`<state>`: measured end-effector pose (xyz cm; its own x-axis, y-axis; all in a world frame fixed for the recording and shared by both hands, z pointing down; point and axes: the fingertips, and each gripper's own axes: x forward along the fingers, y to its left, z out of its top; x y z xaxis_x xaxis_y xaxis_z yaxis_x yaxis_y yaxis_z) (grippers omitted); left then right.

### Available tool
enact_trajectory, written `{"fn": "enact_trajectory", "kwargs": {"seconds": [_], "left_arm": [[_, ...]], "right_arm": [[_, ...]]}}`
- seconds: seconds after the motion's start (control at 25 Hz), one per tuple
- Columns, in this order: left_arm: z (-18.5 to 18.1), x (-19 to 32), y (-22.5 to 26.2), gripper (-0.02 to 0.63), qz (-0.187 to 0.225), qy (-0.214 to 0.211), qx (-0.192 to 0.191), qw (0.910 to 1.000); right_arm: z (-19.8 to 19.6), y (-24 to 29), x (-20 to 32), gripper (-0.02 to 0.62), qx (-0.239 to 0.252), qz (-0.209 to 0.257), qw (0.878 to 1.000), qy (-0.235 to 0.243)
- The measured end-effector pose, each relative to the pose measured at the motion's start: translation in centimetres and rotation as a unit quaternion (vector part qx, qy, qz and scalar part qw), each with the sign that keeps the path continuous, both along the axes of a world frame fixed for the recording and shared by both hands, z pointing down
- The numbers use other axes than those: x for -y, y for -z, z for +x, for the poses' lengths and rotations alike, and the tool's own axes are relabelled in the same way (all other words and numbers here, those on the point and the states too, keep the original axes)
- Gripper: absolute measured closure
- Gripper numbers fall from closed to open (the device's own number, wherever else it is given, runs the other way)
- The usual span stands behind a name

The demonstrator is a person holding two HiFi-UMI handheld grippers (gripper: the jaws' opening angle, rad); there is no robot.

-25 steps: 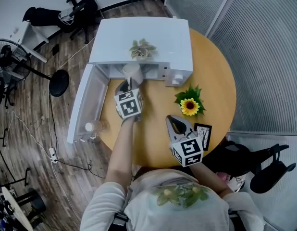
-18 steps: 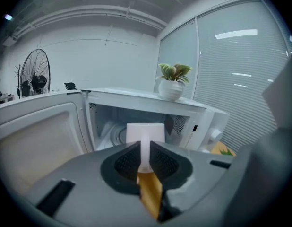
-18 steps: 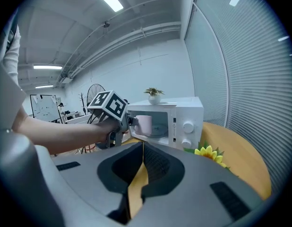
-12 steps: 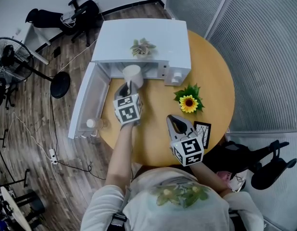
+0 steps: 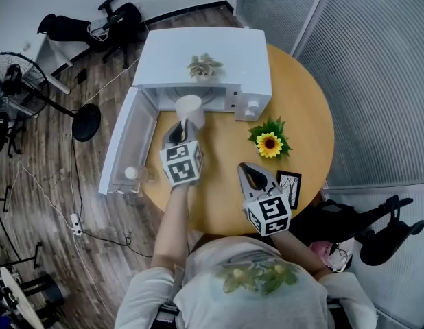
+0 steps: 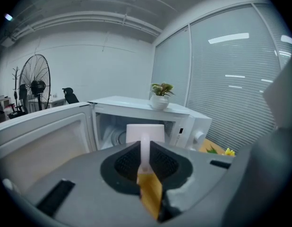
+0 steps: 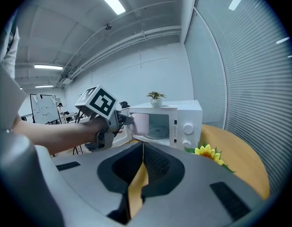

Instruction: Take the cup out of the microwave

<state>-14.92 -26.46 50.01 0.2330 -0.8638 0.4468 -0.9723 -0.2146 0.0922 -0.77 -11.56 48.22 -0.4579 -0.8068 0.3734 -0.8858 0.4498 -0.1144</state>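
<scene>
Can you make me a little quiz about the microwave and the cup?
1. True or false: the microwave door is shut.
2. Which gripper holds the cup? A left, B right, C neither.
3. Fill in the blank: on top of the microwave stands a small potted ____.

Key:
1. False, the door is swung wide open.
2. A, the left gripper is clamped on the cup's handle.
3. plant
</scene>
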Motion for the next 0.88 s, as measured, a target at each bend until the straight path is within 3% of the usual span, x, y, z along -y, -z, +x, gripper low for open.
{"fn": "enact_trajectory", "kwargs": {"seconds": [0.88], "left_arm": [[0.8, -8.3, 3.6, 0.557, 0.042, -0.018, -0.024, 0.9987]], "right_arm": [[-1.0, 1.0, -2.7, 0.577, 0.002, 0.005, 0.999, 0.054]]}}
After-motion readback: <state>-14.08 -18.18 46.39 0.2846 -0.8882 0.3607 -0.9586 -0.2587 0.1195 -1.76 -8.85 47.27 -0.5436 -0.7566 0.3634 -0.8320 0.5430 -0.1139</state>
